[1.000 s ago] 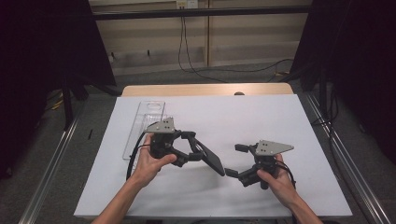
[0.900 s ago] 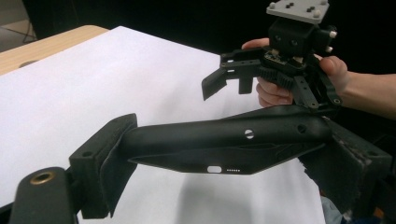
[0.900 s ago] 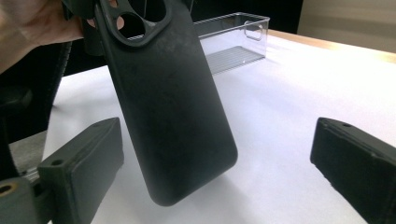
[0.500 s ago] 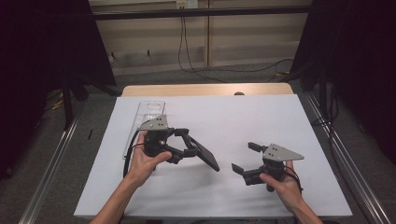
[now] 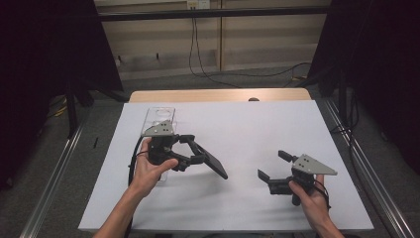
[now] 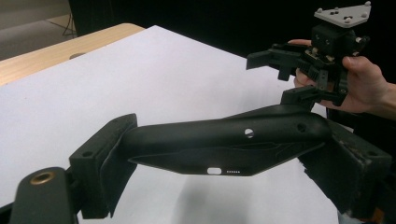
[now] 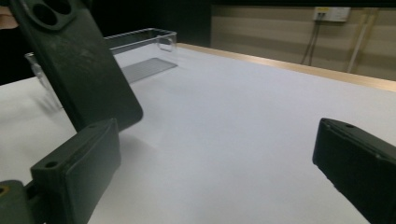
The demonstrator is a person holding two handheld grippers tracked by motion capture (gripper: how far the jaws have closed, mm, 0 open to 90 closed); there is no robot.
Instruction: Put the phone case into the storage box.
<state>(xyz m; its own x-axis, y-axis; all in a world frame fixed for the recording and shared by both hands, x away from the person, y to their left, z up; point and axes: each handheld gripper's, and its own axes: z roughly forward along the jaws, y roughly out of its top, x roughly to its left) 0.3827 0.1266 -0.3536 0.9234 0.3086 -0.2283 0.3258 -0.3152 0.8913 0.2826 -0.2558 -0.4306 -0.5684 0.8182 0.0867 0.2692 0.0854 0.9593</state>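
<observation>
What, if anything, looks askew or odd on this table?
The flat black plastic phone case is held aslant above the white table, pinched by the left gripper, one corner dipping towards the sheet. The clear plastic tray lies straight. Nothing is spilled.

Black tongs, grey three-cornered plates, trailing cables
</observation>
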